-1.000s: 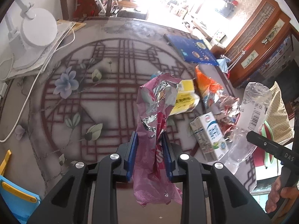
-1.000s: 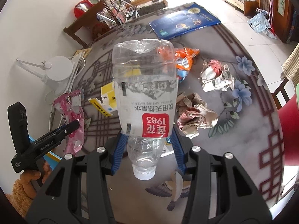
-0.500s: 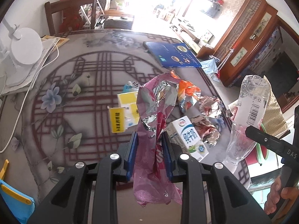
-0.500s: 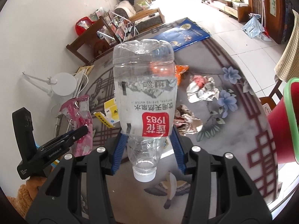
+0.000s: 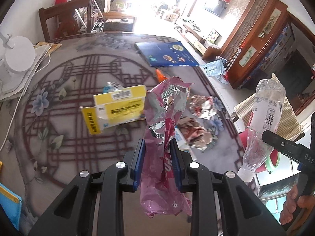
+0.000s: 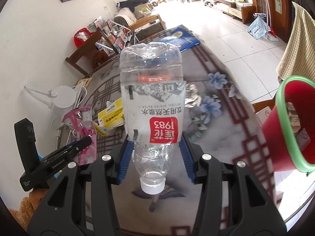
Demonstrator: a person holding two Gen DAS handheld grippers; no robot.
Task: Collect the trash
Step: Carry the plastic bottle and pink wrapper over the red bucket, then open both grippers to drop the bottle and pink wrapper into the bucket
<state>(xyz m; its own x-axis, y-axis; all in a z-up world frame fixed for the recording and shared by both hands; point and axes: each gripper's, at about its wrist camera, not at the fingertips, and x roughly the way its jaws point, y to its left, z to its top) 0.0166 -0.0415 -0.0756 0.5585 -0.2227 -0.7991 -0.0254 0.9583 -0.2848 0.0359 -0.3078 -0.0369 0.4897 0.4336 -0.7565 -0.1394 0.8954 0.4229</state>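
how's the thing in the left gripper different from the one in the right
The pink foil wrapper in the left gripper is flat, crumpled and opaque; the plastic bottle in the right gripper is clear, rounded and bulkier, held cap down. The wrapper hangs limp; the bottle keeps its shape. Both are clamped between blue pads above the table.

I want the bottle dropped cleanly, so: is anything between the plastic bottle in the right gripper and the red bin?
Nothing visible. The plastic bottle, clamped in the right gripper, has open air between it and the red bin, whose mouth faces it, already holding some trash.
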